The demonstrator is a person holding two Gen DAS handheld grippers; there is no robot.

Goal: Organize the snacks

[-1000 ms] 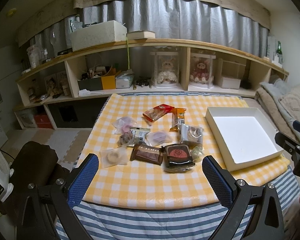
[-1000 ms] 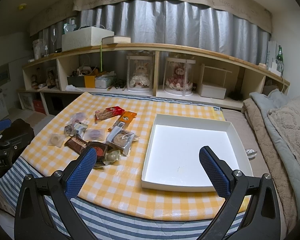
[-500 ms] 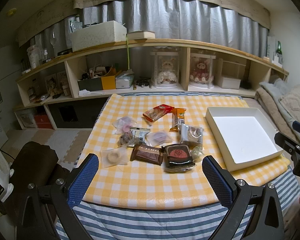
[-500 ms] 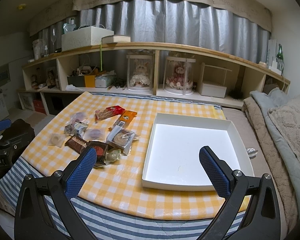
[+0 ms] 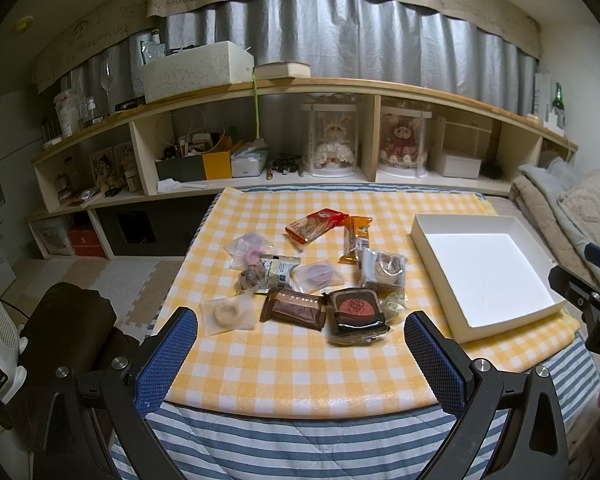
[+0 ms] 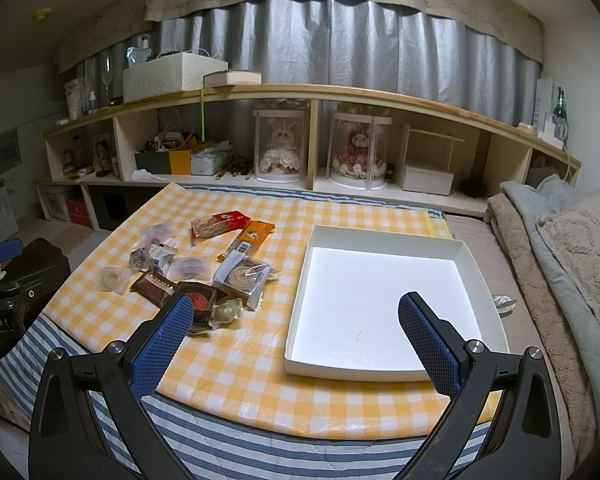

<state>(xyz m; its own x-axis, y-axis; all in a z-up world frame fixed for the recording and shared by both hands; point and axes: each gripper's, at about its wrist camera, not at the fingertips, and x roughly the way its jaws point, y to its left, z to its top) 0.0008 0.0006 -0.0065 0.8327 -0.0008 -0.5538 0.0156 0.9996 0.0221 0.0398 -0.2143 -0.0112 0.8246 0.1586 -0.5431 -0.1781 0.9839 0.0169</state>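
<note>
Presently I hold both tools short of the table's near edge, with nothing yet picked up. My left gripper (image 5: 300,344) is spread wide and empty; the snack pile sits just ahead of it, the black packet with the red emblem (image 5: 356,306) and the brown chocolate packet (image 5: 294,307) nearest between its fingers. My right gripper (image 6: 296,332) is likewise wide open and empty, the white tray (image 6: 384,240) directly ahead of it and bare inside, the snacks ahead and to its left. I judge the task at its opening step: no snack is in the tray. The next move, in my view, calls for advancing and lowering one gripper over a near packet, closing on its edge, then carrying it to the tray. Flat, slippery wrappers may resist a clean pinch.
</note>
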